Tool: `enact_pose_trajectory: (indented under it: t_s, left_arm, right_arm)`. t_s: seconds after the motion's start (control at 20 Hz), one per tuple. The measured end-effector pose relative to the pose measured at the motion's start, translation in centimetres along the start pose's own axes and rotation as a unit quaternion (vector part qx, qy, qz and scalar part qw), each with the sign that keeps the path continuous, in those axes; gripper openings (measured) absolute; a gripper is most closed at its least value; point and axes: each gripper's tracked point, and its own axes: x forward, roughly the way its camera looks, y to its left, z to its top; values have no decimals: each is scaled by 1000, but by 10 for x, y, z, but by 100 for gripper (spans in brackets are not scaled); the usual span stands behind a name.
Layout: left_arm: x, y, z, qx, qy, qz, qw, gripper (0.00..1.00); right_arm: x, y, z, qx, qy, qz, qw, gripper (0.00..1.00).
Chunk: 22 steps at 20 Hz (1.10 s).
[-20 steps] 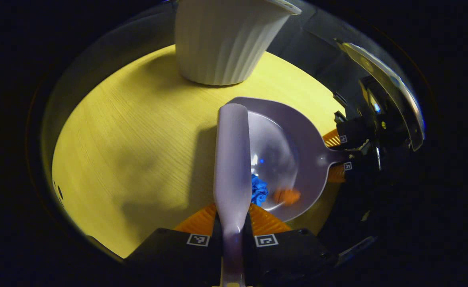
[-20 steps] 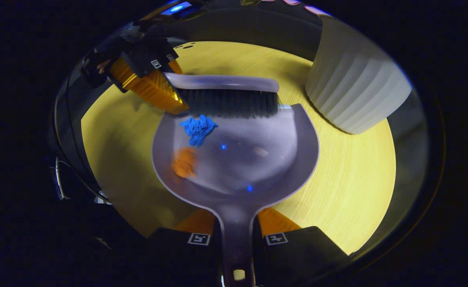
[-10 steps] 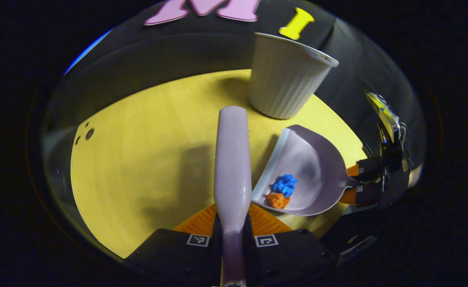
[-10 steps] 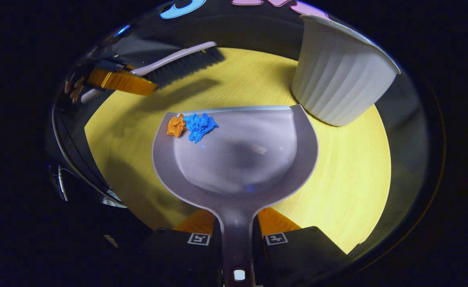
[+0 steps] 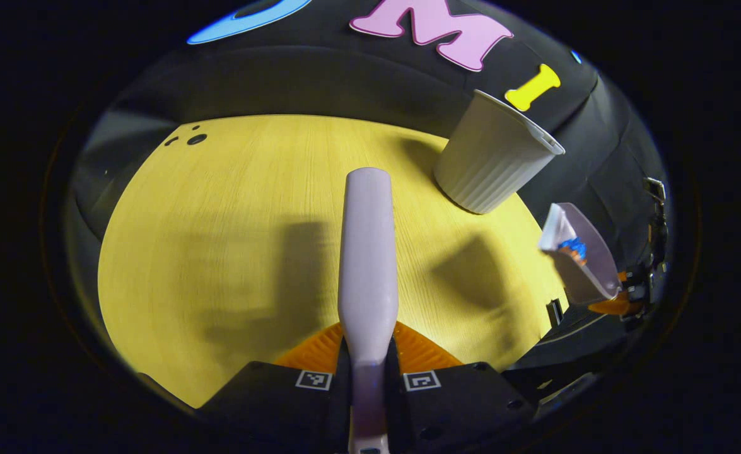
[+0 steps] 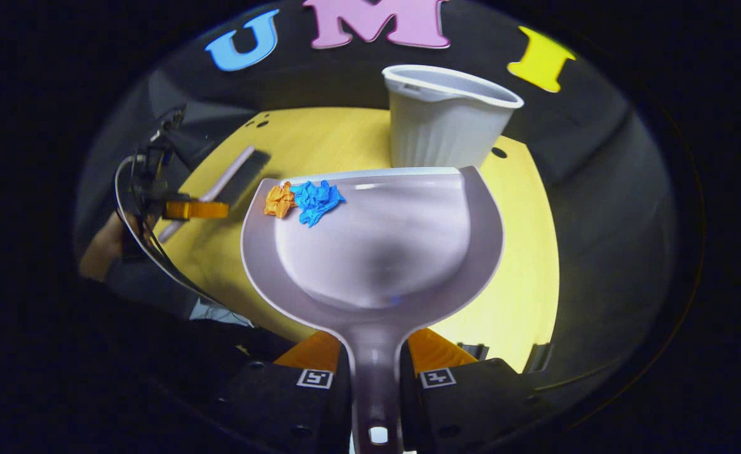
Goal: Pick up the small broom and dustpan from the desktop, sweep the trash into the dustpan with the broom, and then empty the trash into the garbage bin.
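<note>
The dustpan [image 6: 376, 252], clamped by the right gripper [image 6: 374, 369], is held above the desktop [image 6: 320, 142] before the garbage bin [image 6: 443, 120] near the far edge, carrying orange trash [image 6: 279, 200] and blue trash [image 6: 315, 200]. The broom [image 5: 368, 252] is gripped by the left gripper [image 5: 367, 362]. No writing is legible.

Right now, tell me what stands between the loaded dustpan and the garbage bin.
Nothing visible does. The dustpan, raised off the desktop with both paper scraps at its front lip, faces the open garbage bin directly; the broom hangs off to the side.
</note>
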Motion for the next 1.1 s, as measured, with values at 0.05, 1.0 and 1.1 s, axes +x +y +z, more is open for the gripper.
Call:
enact_pose_trajectory:
  t_s: [0.05,1.0,1.1]
  left_arm:
    - [1,-1,-1,-6,4,1,1000,27]
    - [-38,33,-33,-99,3,41,994,28]
    - [-47,38,-28,-95,1,46,994,28]
  right_arm:
    - [-6,0,11,6,-11,-4,1000,35]
    - [7,-140,238,-21,-155,-157,975,35]
    - [23,-148,247,-26,-153,-165,974,35]
